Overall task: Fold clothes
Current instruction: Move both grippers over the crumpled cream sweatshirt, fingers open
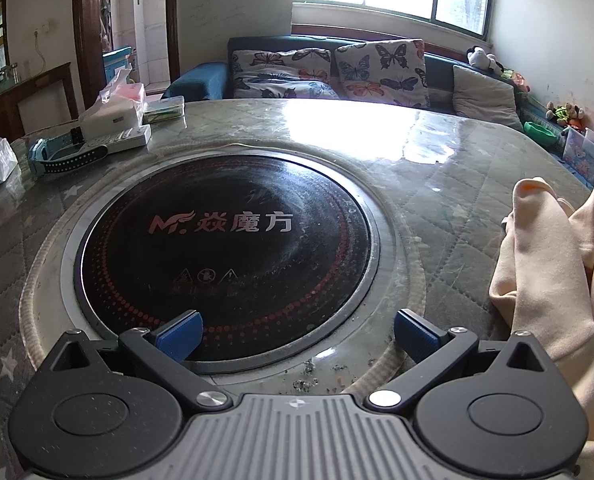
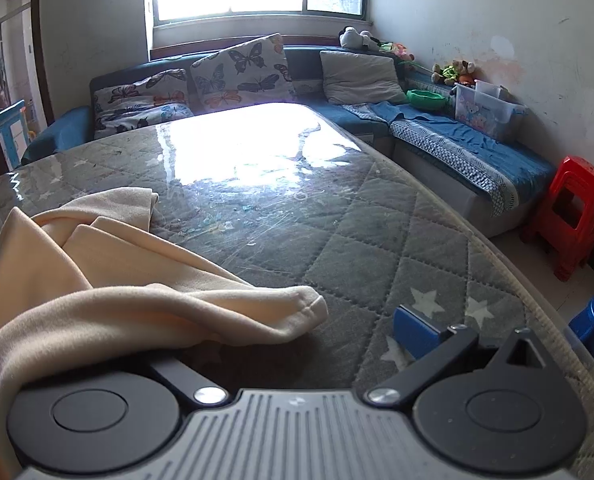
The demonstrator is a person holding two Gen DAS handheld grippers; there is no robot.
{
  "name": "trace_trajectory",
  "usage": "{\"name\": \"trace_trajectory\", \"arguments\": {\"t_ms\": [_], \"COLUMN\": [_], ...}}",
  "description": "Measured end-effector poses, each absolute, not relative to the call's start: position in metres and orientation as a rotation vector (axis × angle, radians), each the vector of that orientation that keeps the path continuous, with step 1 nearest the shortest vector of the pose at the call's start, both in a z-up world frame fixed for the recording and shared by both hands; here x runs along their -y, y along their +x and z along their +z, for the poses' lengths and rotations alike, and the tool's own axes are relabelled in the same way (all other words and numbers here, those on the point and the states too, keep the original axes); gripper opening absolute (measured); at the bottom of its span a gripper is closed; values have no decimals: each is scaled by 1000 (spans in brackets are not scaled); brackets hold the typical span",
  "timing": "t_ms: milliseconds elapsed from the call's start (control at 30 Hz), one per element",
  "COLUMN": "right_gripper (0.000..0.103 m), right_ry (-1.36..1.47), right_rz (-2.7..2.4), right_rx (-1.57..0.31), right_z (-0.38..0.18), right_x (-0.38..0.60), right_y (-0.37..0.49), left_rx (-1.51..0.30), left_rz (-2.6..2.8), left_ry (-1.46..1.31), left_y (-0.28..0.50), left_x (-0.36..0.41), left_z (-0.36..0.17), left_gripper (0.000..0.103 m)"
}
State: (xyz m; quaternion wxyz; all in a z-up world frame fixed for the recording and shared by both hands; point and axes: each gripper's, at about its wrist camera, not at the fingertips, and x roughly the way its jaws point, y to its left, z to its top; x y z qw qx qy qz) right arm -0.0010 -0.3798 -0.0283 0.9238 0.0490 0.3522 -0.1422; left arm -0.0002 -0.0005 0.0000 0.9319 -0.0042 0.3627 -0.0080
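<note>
- The tabletop (image 2: 377,248) is the largest worry: its quilted cover lies under a glossy, scratched clear sheet with crumbs on it, so the cloth may slide instead of creasing when it is pressed or dragged, and it may pick up dirt.
- The round black cooktop (image 1: 225,248) set into the tabletop lies just left of the garment; cloth spread or swept that way would end up over its plate and raised rim, which is risky if the plate is warm, something the views cannot show.
- The cream garment (image 2: 97,280) lies in a rumpled heap on the tabletop between the two claws, one cuff pointing right and a fold draped close over the right claw's left finger. A grasp there would likely catch several layers at once and give a crooked fold.
- The left claw (image 1: 297,336) hovers released over the near rim of the cooktop, blue pads wide apart, holding nothing; reaching right from here, it could snag a loose sleeve.
- The right claw (image 2: 297,340) is also released and empty, near the tabletop's right edge; only one blue pad (image 2: 415,330) shows, so closing blind may nip the wrong fold.
- The watch (image 1: 57,156) and tissue box (image 1: 113,116) at far left sit well apart, a small risk.
</note>
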Motion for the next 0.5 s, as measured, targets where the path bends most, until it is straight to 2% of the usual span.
{"name": "trace_trajectory", "arguments": {"t_ms": [500], "right_gripper": [103], "right_ry": [-71], "right_rz": [-218], "right_rx": [-685], "right_z": [-12], "right_x": [386], "right_y": [-93], "left_rx": [-732], "left_rz": [-60], "left_ry": [-12], "left_y": [-34], "left_x": [-9], "left_z": [3], "left_gripper": [103]}}
